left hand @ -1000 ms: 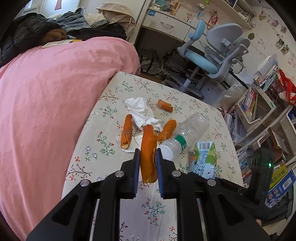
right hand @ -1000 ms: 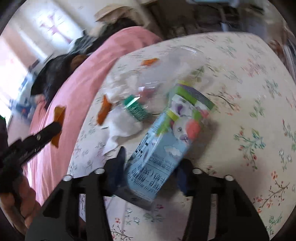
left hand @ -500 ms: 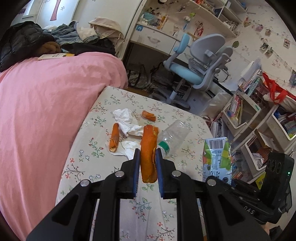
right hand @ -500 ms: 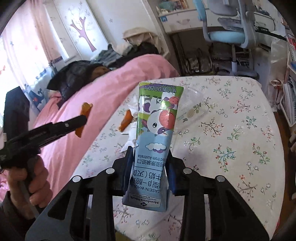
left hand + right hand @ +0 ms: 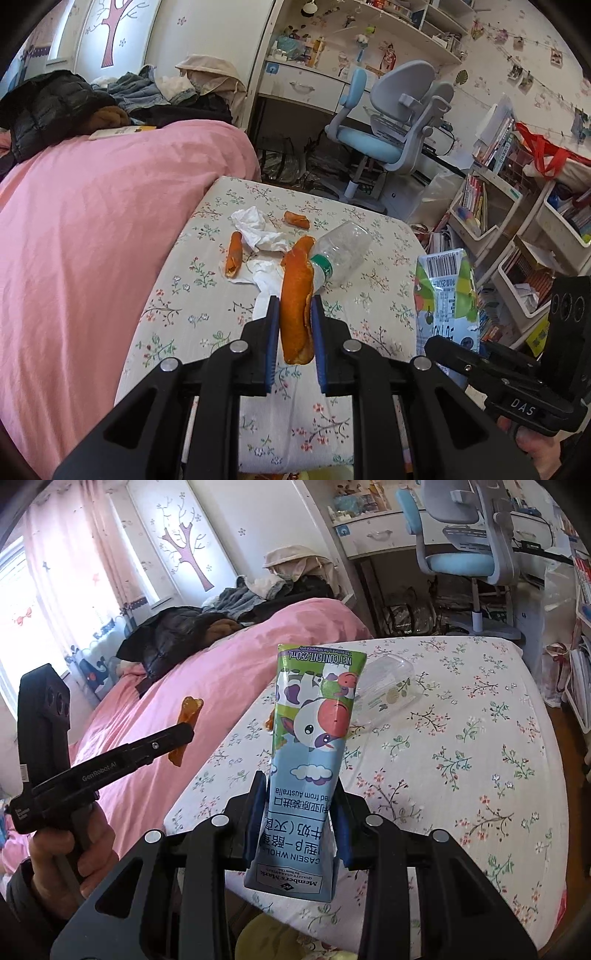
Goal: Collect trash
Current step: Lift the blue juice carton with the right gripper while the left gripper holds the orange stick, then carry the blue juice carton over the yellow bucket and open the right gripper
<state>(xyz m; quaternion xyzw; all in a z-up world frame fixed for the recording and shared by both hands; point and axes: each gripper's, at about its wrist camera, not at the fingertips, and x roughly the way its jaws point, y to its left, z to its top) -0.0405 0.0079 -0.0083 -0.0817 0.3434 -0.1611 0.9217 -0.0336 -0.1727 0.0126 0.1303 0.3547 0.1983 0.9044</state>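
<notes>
orange peel (image 5: 295, 310) between blue pads (image 5: 272, 343), a blue, green and white carton (image 5: 310, 760) with a cartoon cow, a white cloth (image 5: 461, 760) sprigged with small flowers, a plain pink blanket (image 5: 92, 229), a clear bottle (image 5: 341, 249) banded green.

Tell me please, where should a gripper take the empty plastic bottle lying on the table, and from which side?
Grip the plastic bottle across its clear body, near the middle, coming from above with the jaws set across its length. It lies on its side on the floral table, cap end toward the tissues, so its round flanks are free. The body looks thin and may dent, so close gently.
</notes>
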